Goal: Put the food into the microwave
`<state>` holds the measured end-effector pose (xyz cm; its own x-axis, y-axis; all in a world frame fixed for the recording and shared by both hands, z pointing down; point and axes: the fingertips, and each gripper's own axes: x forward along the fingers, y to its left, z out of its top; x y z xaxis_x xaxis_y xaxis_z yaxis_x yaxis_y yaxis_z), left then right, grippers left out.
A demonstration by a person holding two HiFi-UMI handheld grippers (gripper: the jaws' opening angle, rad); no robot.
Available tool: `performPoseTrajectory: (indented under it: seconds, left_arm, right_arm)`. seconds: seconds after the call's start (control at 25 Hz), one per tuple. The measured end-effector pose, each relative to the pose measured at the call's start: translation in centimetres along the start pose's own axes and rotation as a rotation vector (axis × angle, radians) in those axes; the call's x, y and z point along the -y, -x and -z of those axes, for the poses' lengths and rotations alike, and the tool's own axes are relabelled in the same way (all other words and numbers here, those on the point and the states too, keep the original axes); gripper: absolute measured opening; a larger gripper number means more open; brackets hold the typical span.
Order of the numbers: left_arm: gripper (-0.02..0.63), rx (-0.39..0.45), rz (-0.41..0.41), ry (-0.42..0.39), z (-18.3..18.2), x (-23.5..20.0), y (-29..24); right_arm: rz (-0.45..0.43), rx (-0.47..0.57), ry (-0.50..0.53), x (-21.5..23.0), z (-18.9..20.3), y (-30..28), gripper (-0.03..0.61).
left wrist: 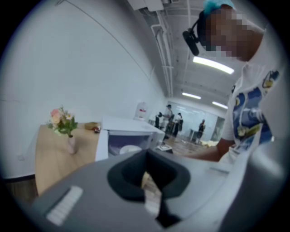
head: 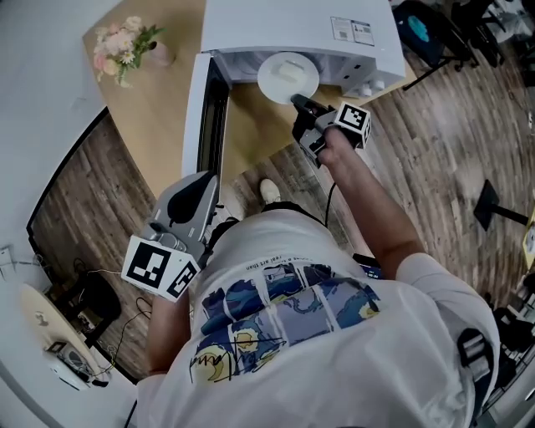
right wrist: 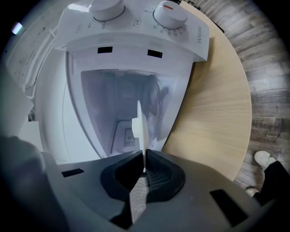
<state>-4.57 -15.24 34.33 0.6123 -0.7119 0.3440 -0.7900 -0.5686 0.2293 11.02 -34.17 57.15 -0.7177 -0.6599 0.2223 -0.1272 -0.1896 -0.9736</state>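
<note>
Wood-plank floor (head: pixel 443 142) surrounds a curved pale table (head: pixel 163 117). A flower vase (head: pixel 125 46) stands on it, well to the left of the left gripper (head: pixel 203 180), whose jaws are closed on nothing. Ahead of that gripper, the microwave (head: pixel 284 25) has its door (head: pixel 201 109) already swung open. The right gripper (head: pixel 298 102) pinches the rim of the white plate (head: pixel 288 77), which sits just ahead of it at the cavity mouth, not yet inside. By my judgement, sliding it in, releasing it and closing the door are left. Nothing blocks the opening.
</note>
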Motion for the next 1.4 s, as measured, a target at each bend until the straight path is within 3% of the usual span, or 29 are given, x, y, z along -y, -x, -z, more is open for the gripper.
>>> performPoseTrajectory:
  seconds: [1.0, 1.4]
  left_arm:
    - [0.008, -0.031, -0.024, 0.005, -0.6, -1.9, -1.9]
    - [0.008, -0.043, -0.012, 0.017, -0.3, -2.5, -2.6]
  right_arm:
    - [0.028, 0.068, -0.009, 1.3, -5.1, -5.9, 0.015]
    - [0.079, 0.122, 0.071, 1.2, -6.0, -6.5, 0.016]
